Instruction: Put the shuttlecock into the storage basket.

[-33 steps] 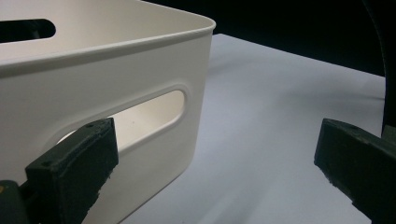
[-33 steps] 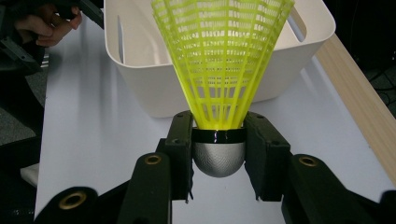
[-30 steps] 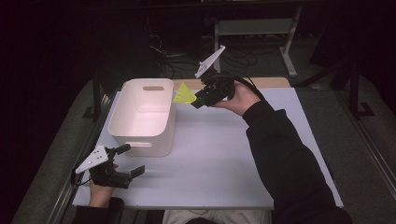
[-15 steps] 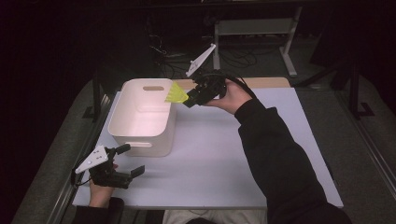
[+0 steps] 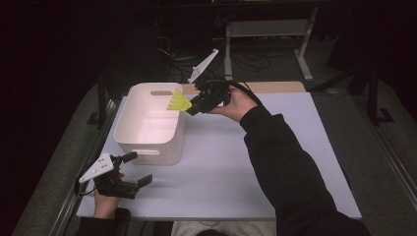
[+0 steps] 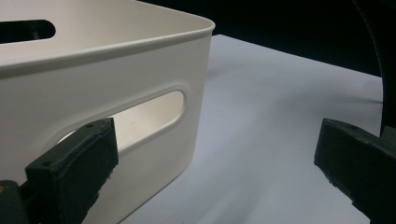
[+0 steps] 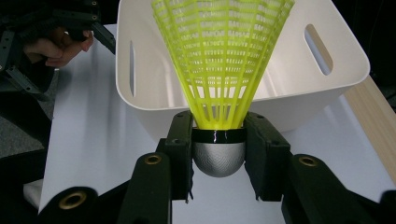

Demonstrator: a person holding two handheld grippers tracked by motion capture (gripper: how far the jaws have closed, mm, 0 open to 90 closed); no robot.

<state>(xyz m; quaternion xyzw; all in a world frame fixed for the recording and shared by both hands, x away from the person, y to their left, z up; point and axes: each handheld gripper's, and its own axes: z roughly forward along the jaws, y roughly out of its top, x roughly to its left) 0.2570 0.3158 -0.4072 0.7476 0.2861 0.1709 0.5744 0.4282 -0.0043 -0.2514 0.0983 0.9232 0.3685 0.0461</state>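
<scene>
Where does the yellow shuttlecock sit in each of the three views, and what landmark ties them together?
High view: the yellow shuttlecock is up centre-left, at the right gripper, over the far right rim of the white bin.
Left gripper view: not in it; the bin's near wall is there.
Right gripper view: centre, its grey head clamped between the jaws.
Shared landmark: the white bin.

We see a yellow plastic-mesh shuttlecock (image 7: 219, 60) with a silver rounded cap and black band, held by that cap, its flared skirt pointing over the near rim of a white rectangular plastic bin (image 5: 147, 123) with slotted handles, standing upright on the table.
</scene>
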